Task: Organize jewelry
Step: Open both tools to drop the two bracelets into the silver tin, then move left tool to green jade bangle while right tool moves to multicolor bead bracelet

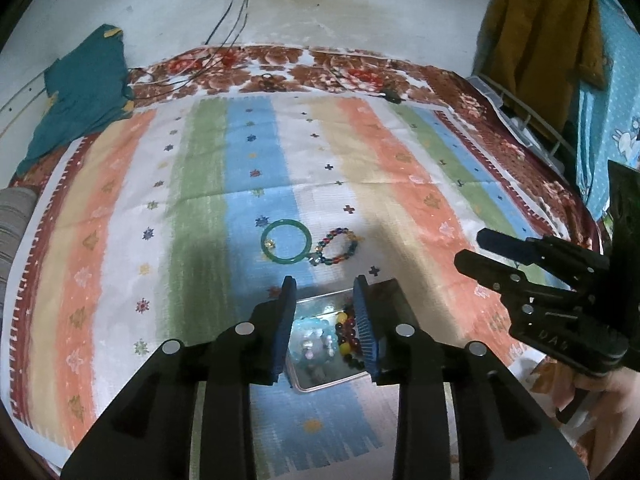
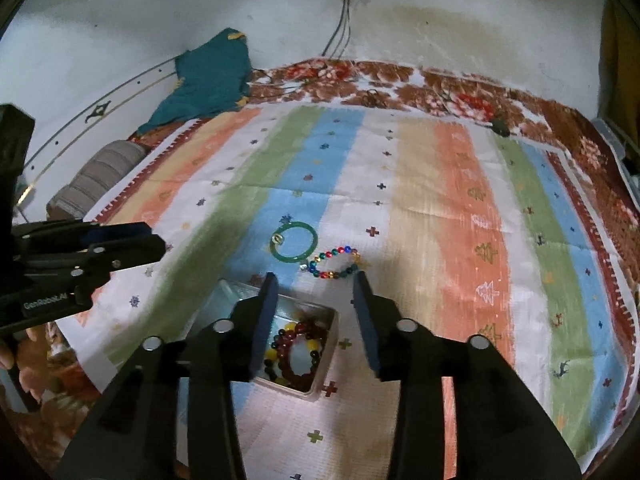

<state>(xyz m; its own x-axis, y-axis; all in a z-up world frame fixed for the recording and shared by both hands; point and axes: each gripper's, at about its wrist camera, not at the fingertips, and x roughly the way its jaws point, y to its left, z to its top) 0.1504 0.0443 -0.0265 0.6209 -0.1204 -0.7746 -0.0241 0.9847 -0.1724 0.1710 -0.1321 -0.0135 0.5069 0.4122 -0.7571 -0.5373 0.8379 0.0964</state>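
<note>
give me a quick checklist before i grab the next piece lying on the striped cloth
1. Left gripper open and empty: ok.
2. Right gripper open and empty: ok.
3. Metal tin open, bracelets already inside: ok.
4. Green bangle lying flat on the striped cloth, unobstructed: ok.
5. Multicolour bead bracelet clear of the bangle: not ok, they touch or overlap at one end.
6. Room left in the tin for both pieces: cannot tell.
</note>
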